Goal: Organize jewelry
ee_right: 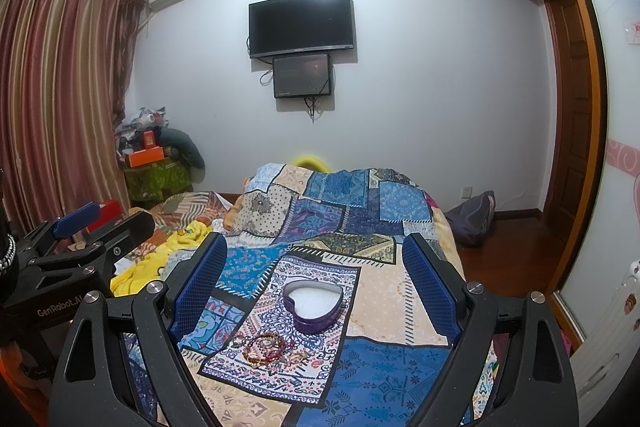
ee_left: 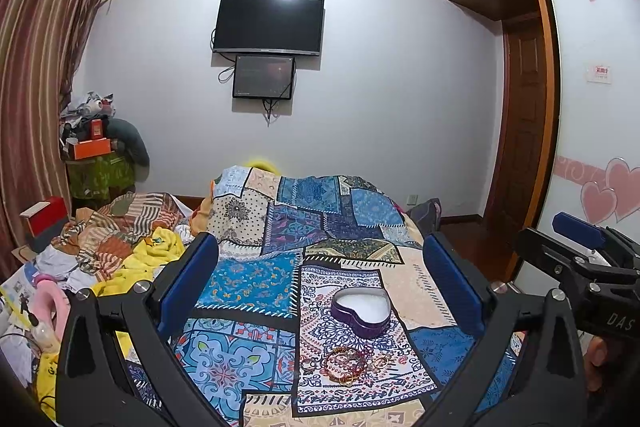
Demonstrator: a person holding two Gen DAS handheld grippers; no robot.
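While both tongs (ee_left: 320, 283) (ee_right: 316, 283) gape empty, the bracelets (ee_right: 272, 347) lie apart below them, beside the heart tin (ee_right: 314, 309)

A bed (ee_left: 400, 279) covered by a patchwork blanket (ee_left: 256, 283) in blue, cream and purple carries everything. Near its middle sits an open heart-shaped tin (ee_left: 360, 311), purple outside and white inside. At the tin's 6 o'clock, just beside it, lies a small cluster of bracelets (ee_left: 346, 363), beaded and gold-coloured. Toward 9 o'clock, well apart, lie a crumpled yellow cloth (ee_left: 154, 253) and a striped one (ee_left: 120, 223).
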